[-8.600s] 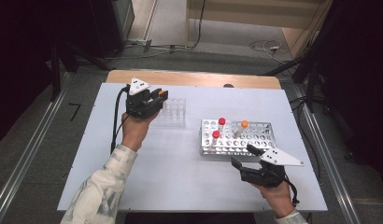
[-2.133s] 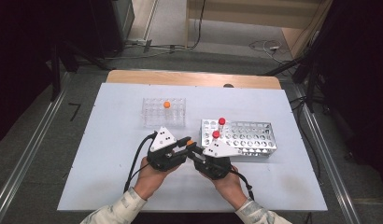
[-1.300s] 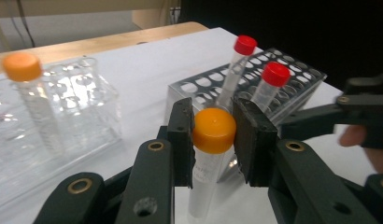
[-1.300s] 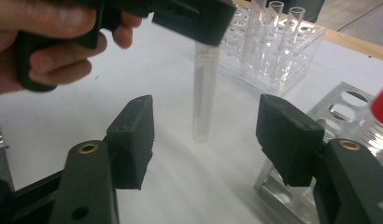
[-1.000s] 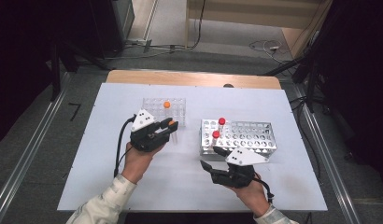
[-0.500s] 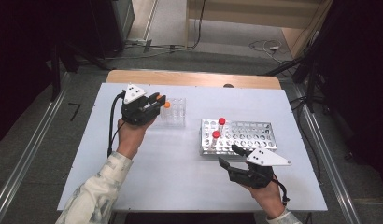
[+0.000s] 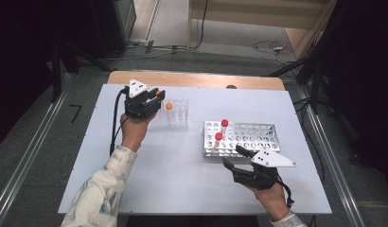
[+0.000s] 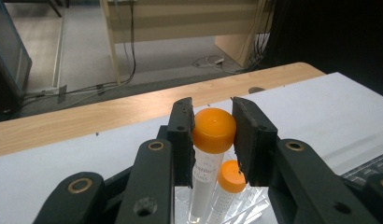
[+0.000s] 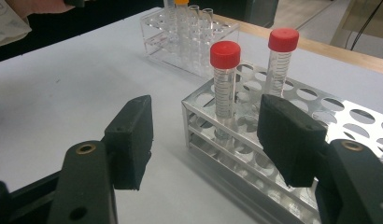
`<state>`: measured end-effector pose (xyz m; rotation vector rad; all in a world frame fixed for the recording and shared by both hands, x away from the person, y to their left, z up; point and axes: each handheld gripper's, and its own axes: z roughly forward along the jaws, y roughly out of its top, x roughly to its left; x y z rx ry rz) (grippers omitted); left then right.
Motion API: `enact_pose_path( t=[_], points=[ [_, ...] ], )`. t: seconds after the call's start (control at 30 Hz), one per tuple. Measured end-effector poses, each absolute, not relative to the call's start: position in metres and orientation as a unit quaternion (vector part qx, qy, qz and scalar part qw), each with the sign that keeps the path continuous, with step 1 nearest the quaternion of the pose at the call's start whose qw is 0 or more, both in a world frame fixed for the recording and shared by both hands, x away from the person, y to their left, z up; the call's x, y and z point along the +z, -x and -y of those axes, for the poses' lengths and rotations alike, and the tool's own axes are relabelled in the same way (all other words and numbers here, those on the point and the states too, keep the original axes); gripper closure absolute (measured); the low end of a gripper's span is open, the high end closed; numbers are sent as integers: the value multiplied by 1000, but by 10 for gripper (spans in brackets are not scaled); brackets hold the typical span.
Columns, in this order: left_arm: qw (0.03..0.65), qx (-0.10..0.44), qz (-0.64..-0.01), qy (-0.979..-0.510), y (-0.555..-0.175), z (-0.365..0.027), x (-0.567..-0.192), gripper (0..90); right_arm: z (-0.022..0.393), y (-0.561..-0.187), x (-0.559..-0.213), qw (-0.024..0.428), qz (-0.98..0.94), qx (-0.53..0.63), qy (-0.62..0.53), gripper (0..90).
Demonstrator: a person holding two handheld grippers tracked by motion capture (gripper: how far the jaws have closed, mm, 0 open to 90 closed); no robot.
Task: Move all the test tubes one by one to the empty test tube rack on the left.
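Note:
My left gripper [image 7: 155, 94] [image 8: 212, 116] is shut on the cap of an orange-capped tube [image 8: 213, 133], which hangs upright over the left end of a clear plastic rack [image 7: 179, 117]. A second orange-capped tube [image 7: 169, 106] [image 8: 231, 177] stands in that rack just beyond. My right gripper [image 7: 233, 156] [image 9: 208, 128] stands open and empty by the front left corner of a metal rack [image 7: 260, 138] [image 9: 329, 119]. Two red-capped tubes [image 7: 224, 123] [image 7: 218, 137] stand in that rack's left end; in the right gripper view the nearer red-capped tube [image 9: 225, 55] rises between the jaws, farther off.
A wooden strip [image 7: 197, 79] borders the white table [image 7: 173, 175] at the far edge. Cables lie on the floor beyond. The metal rack holds several empty holes to the right.
The left hand has carried the orange-capped tube away from the person and leftward to the clear rack's left end. The right hand has drifted a little right, jaws still open.

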<state>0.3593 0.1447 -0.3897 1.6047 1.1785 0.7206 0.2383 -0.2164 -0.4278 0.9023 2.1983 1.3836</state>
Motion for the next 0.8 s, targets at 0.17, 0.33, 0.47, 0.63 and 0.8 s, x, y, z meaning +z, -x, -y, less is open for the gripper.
enact_pose_path(
  t=[0.17,0.33,0.47,0.63,0.8],
  points=[
    [479,295,-488,-667,-361,-142,-404,697,217,-239,-428,195,-783,494,-324,347],
    [467,293,-494,-673,-364,-139,-422,695,217,-239,-429,195,-785,491,-323,347],
    [467,293,-497,-669,-363,-142,-425,656,216,-239,-429,194,-785,492,-324,347],
    [480,288,-494,-665,-359,-145,-420,573,217,-244,-433,200,-782,487,-334,361],
    [487,286,-495,-660,-349,-142,-415,421,214,-256,-439,204,-778,484,-346,392]
  ],
)
